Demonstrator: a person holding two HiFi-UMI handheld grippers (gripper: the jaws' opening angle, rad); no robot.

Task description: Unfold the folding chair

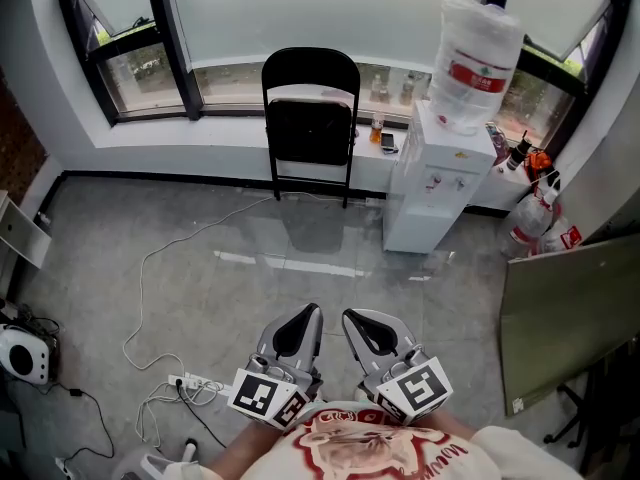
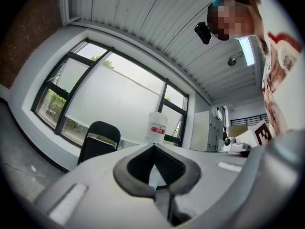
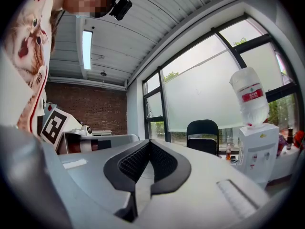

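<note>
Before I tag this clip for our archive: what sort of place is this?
Likely an office or workshop corner: a water dispenser with its bottle, a folding chair against wide windows.

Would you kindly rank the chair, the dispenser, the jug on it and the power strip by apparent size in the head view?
1. Chair and dispenser: too alike to rank.
2. Jug.
3. Power strip, smallest, though it lies nearer the camera.

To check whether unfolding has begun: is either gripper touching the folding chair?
Apart. Head view: a stretch of floor separates the folding chair from the left gripper and right gripper.
</note>
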